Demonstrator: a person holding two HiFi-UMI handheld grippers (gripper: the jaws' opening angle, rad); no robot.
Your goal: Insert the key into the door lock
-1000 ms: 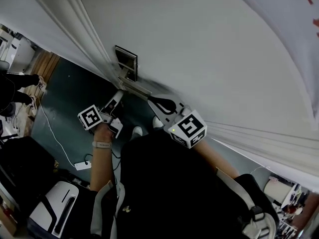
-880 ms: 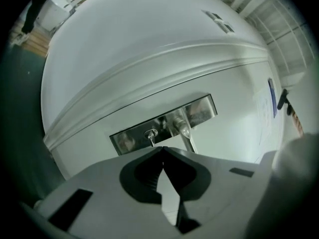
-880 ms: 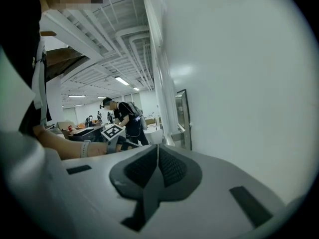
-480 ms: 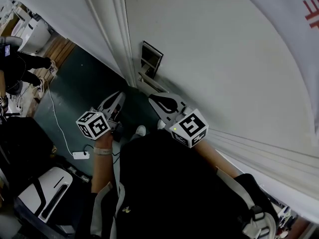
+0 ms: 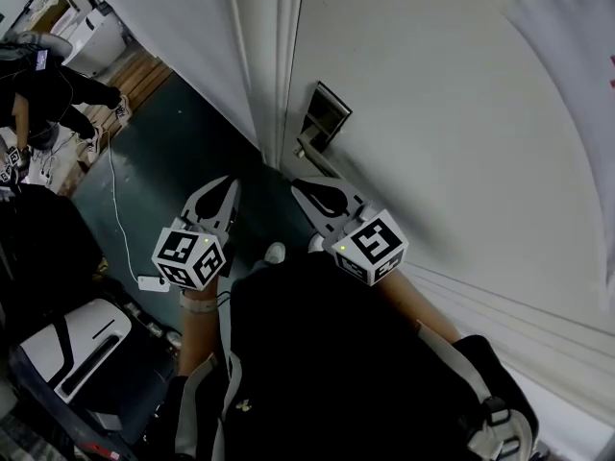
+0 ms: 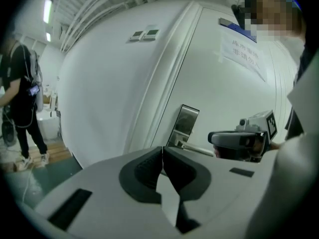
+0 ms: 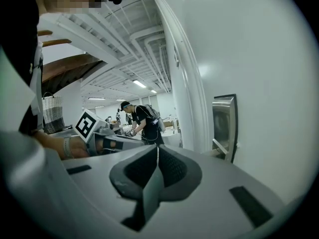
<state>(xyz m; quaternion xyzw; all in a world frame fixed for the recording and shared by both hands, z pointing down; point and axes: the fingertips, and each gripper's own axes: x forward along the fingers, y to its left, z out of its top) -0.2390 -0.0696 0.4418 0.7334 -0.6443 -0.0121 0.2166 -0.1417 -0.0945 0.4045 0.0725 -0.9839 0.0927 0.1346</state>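
Left gripper (image 5: 227, 184) and right gripper (image 5: 300, 184), both pressed together on nothing, hover near the silver door lock plate (image 5: 326, 115) on the white door (image 5: 432, 113); a white cable (image 5: 113, 200) trails across the dark green floor (image 5: 183, 142).

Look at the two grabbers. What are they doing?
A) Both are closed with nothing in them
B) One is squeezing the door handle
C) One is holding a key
A: the left gripper and the right gripper each have their jaws pressed together with nothing showing between them, and neither touches the door handle.
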